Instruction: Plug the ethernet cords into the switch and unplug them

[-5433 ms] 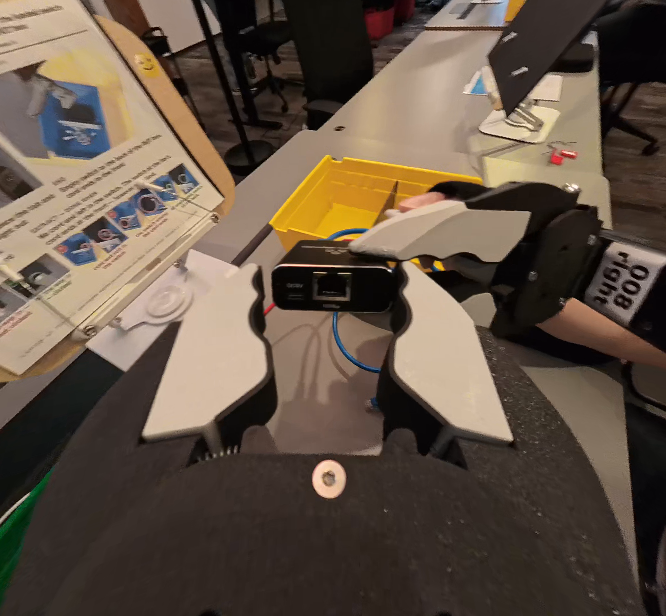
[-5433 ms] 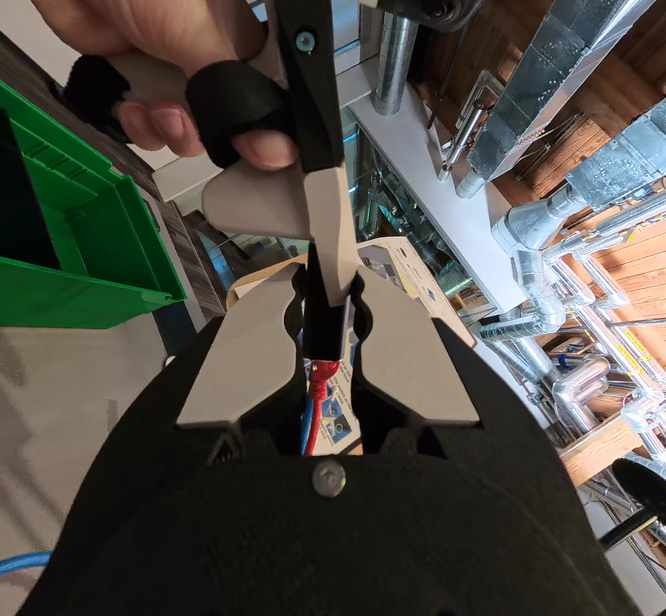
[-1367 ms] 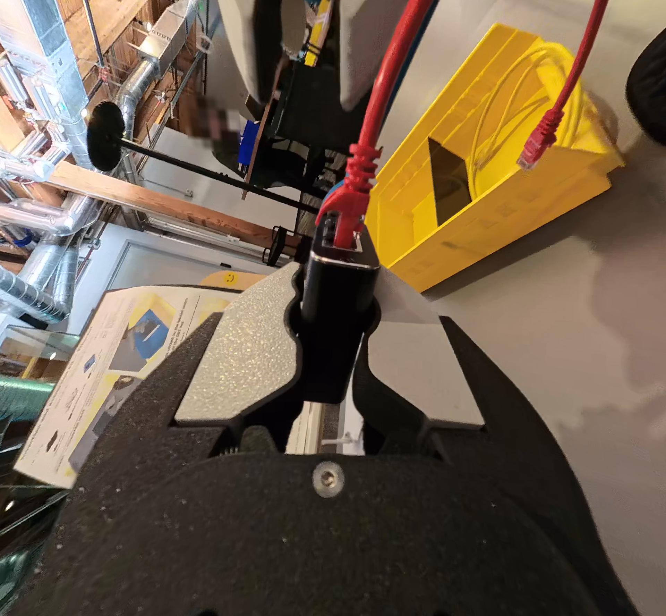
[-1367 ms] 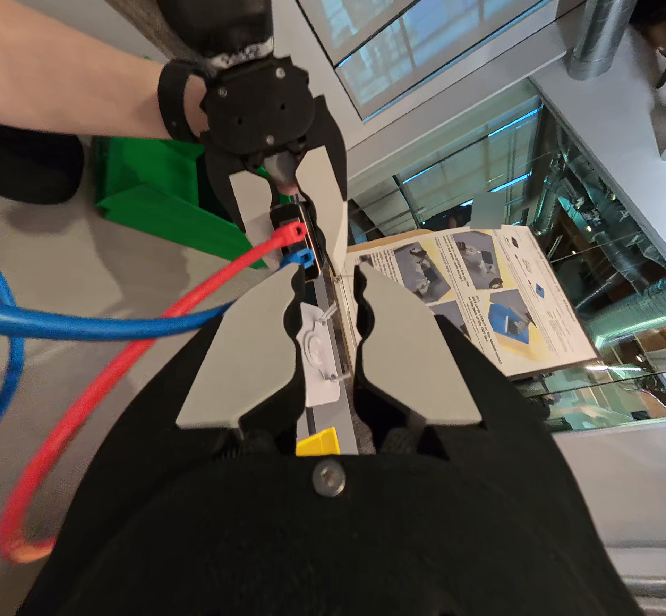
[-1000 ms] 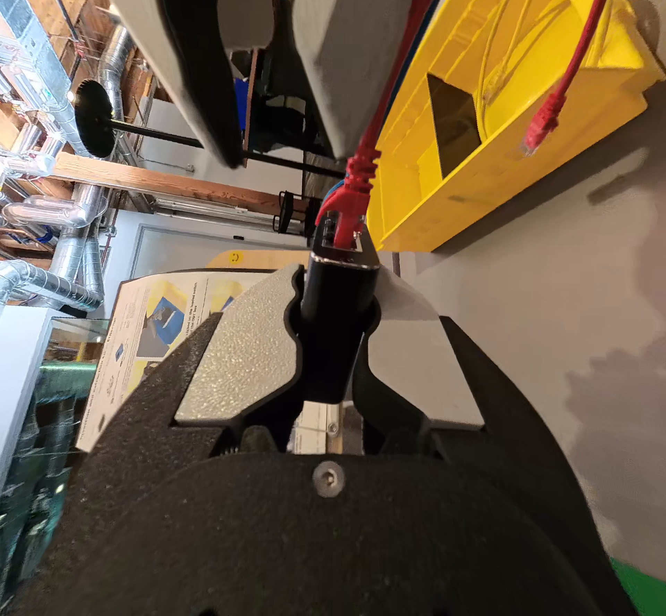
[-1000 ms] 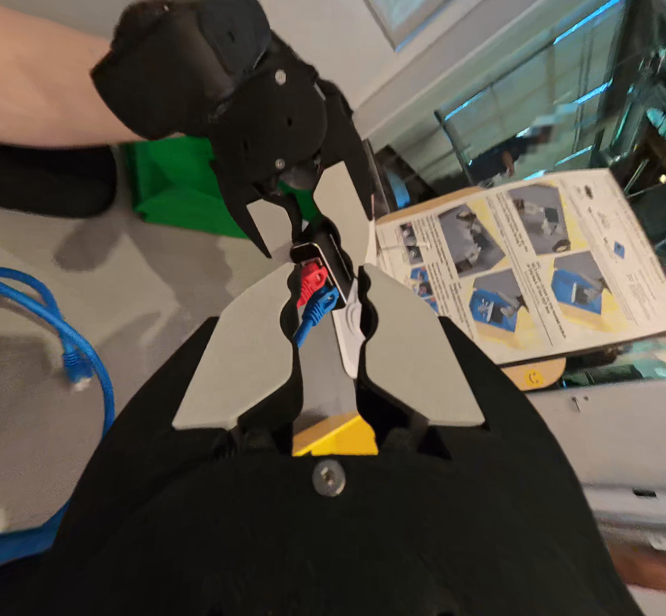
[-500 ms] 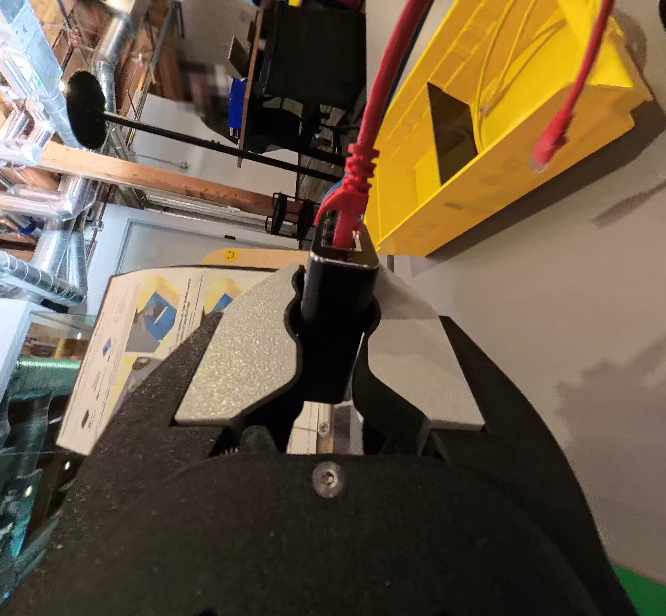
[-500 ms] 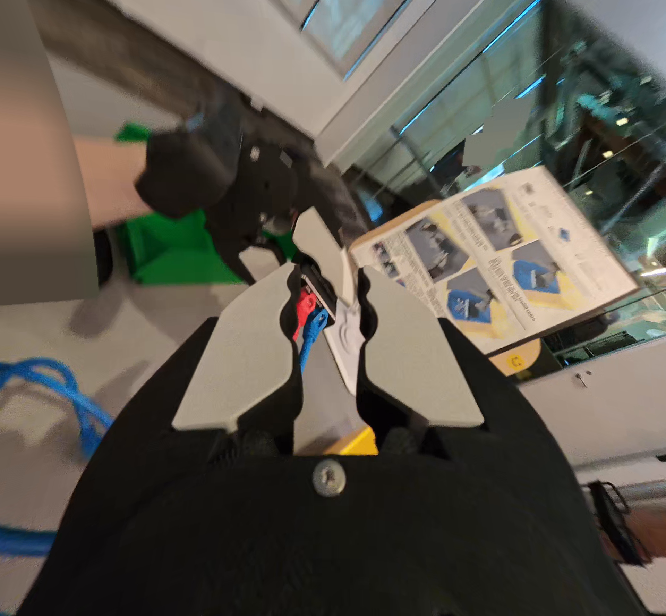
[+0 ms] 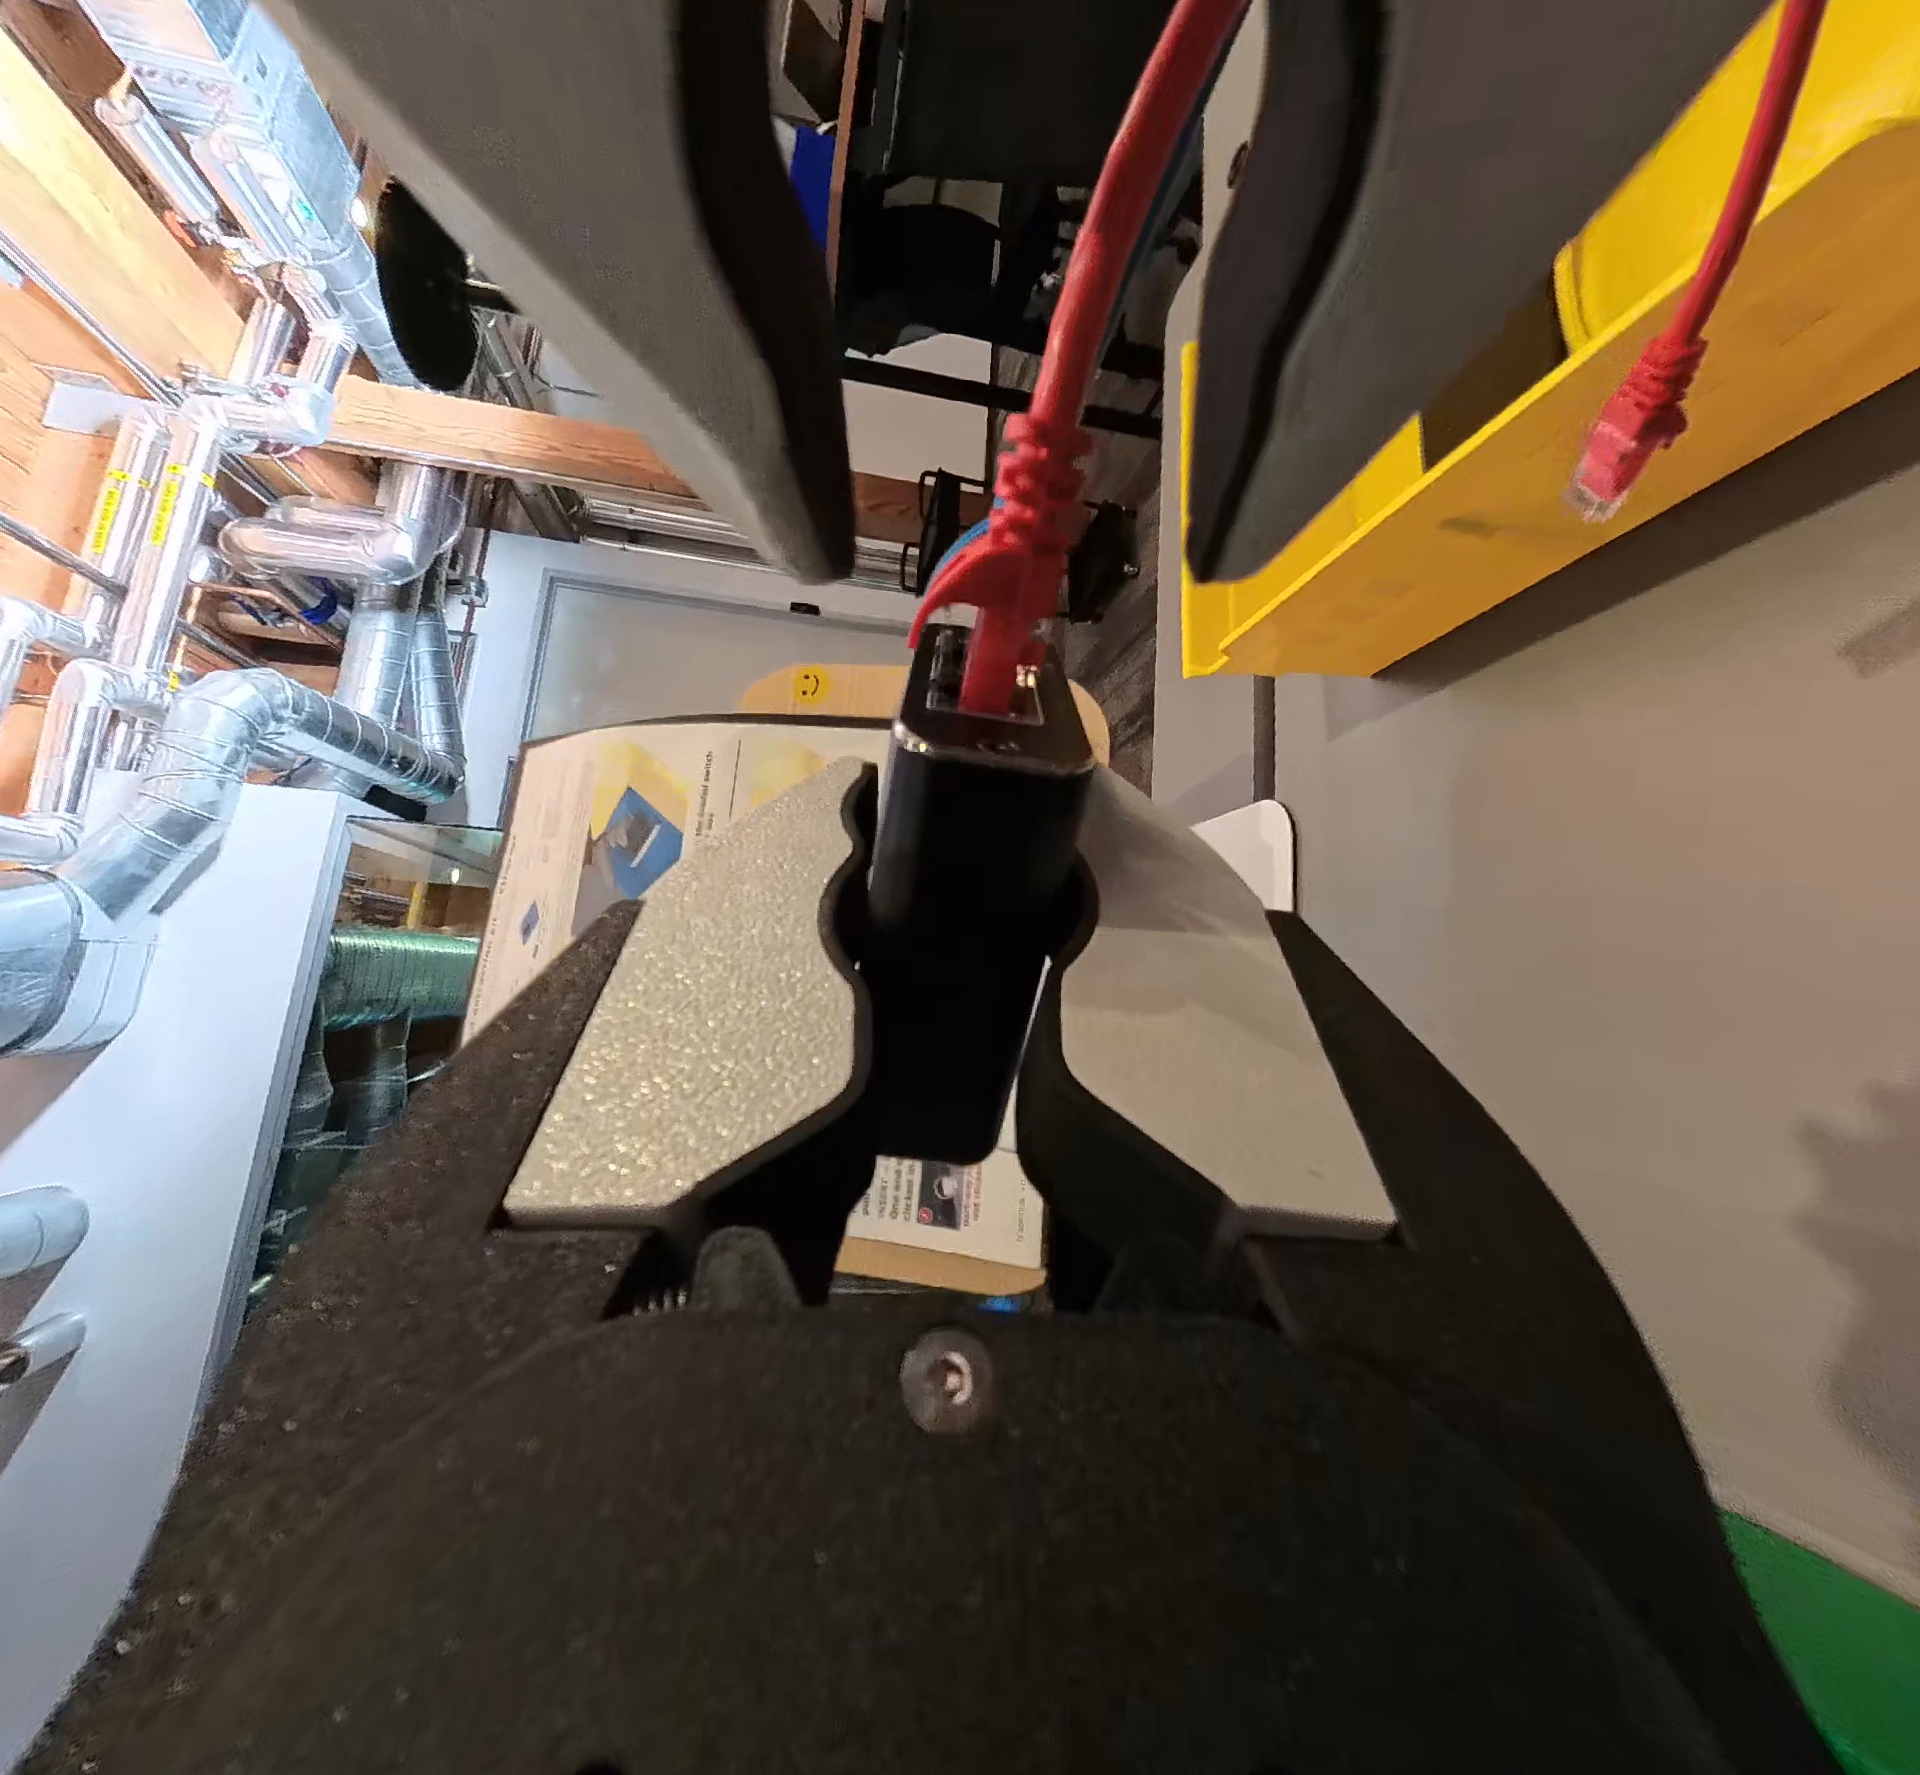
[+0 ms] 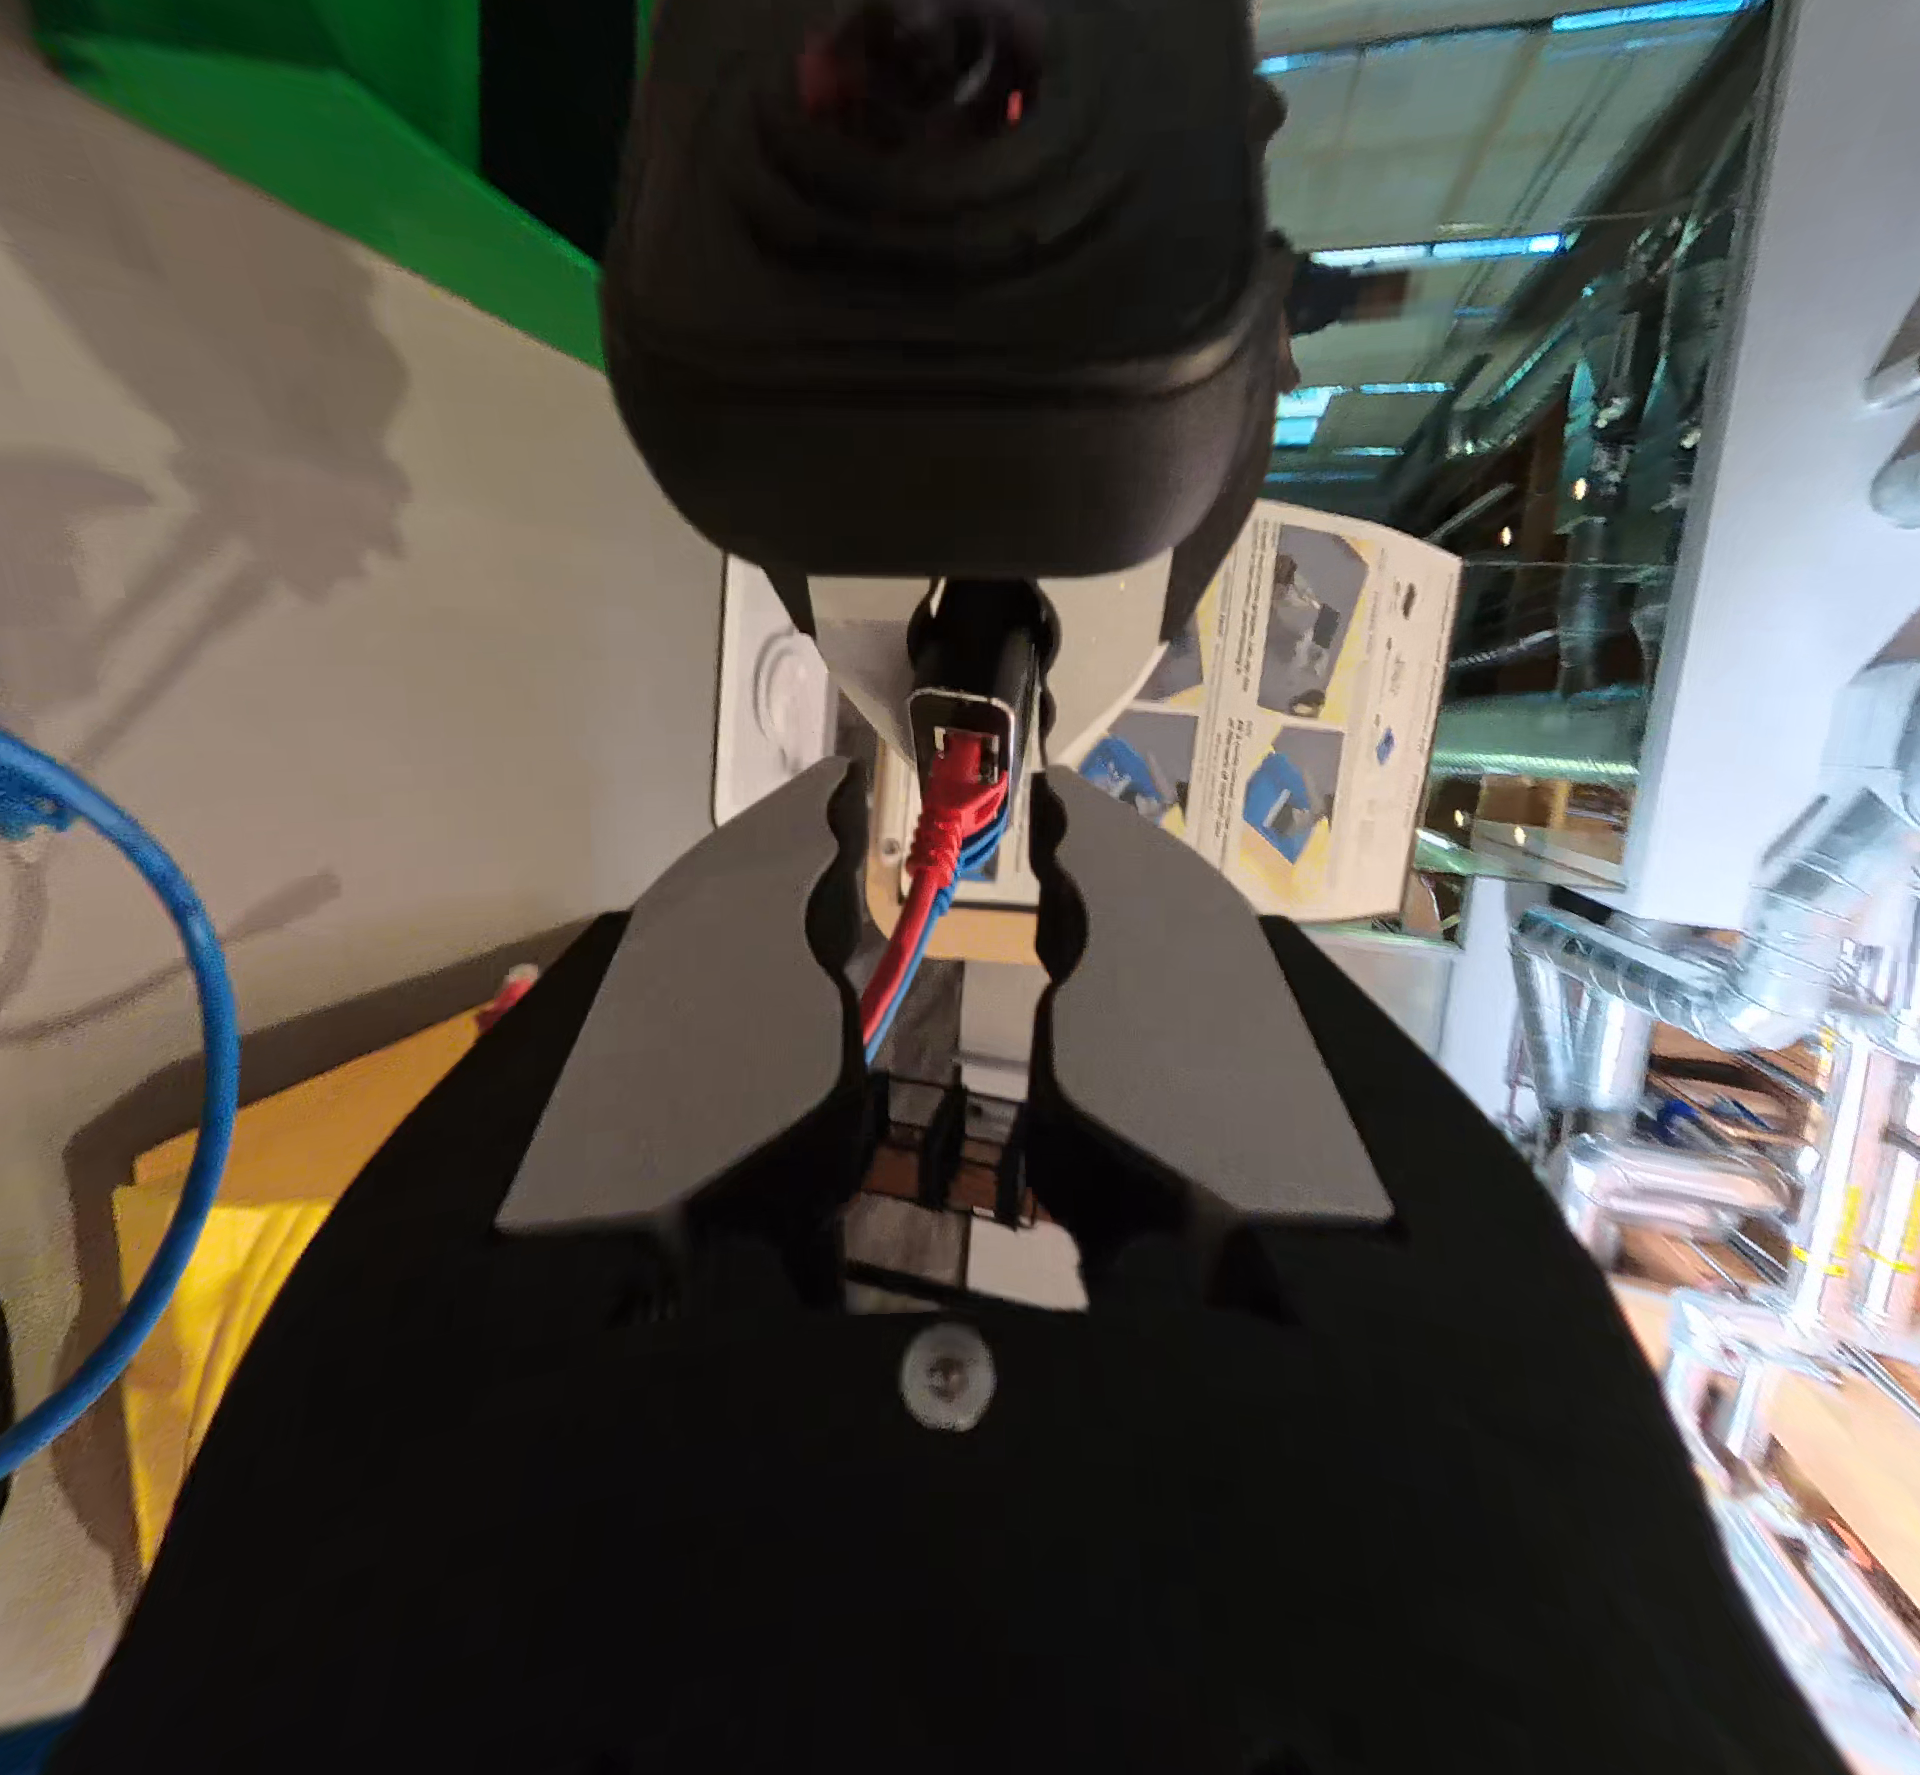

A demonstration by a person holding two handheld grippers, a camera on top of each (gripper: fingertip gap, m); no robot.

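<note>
A: Grey table (image 9: 1558, 894) on one side, shiny pipes (image 9: 260, 738) on the other. Yellow bin (image 9: 1455, 499) on the table, green bin (image 10: 312, 115) farther off.

B: And the switch (image 9: 966, 946)?

A: Small and black. Up off the table, squeezed in the left gripper (image 9: 971, 821). Fingers closed tight on its two sides, with the port end poking out past the tips.

B: Anything plugged in?

A: Yes, the red cord (image 9: 1122, 167). Plug pushed into the port at the end of the switch. Other end of the red cord (image 9: 1621, 447) loose, dangling in front of the yellow bin.

B: And the blue cord (image 10: 208, 946)?

A: Runs up to the switch right under the red one. Hard to tell if plugged in. Big blue loop out to the side, over the table.

B: Right gripper (image 10: 945, 775)?

A: Face to face with the left one, very close. Fingers spread apart, one on each side of the two cords, just by the red plug. Not pinching anything.

B: Behind all that?

A: A paper sheet with pictures (image 10: 1320, 686) propped on a stand, right behind the switch.
</note>
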